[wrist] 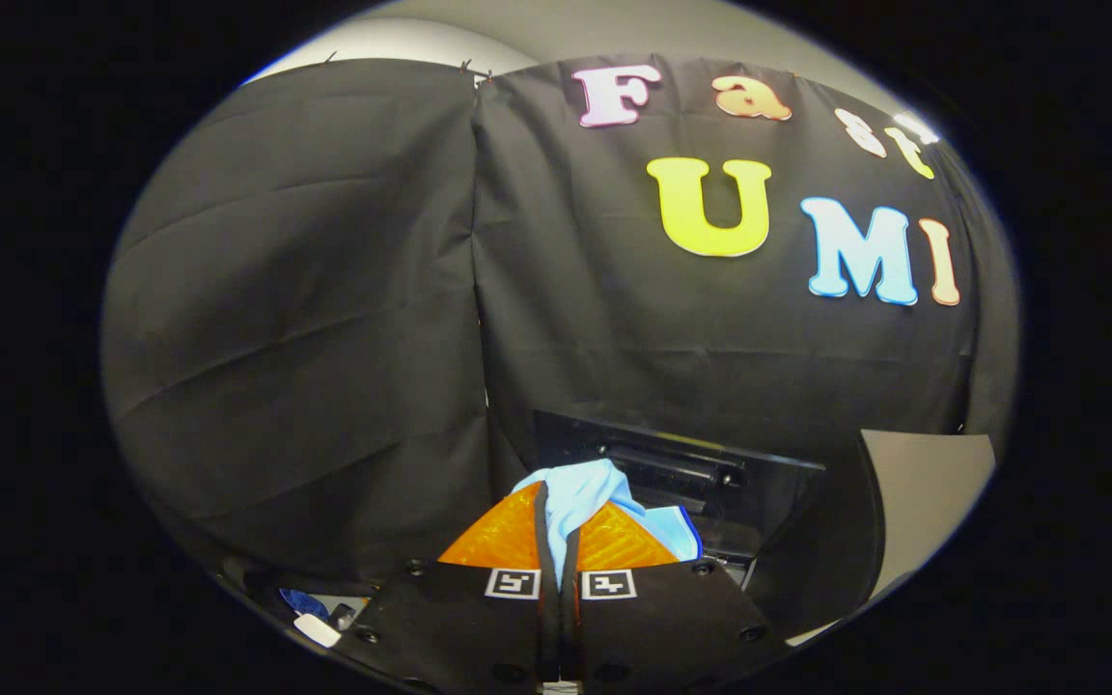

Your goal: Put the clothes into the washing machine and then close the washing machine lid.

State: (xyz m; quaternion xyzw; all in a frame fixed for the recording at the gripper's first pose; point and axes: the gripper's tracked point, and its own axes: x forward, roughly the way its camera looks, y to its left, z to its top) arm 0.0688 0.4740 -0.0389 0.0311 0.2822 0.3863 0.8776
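- Two black cloth panels (324, 319) of the booth wall stand as the largest thing, far beyond the fingers, meeting at a vertical seam just left of the gripper's line; the left panel shows slanting creases.
- A pale wall (402, 39) shows above the cloth's top edge, far and high.
- The washing machine (701, 473), dark and boxy, sits beyond the fingers and a little to the right, low against the cloth; a dark bar-like part runs across its upper face, and I cannot tell from here whether its lid is up or down.
- A pale flat panel (923, 502) stands to the right of the machine, tilted, with a curved dark edge between the two.
- The gripper (558, 541) is nearest, its two fingers drawn close together and clamped on the garment, with only a narrow slot left between them.
- The clothes (580, 497), a light blue piece of fabric, are pinched between the fingertips and bunch up above and to the right of them, in front of the machine and held clear of it.
- A small blue scrap (303, 602) and a white bit (317, 629) lie low at the near left, too small to identify.
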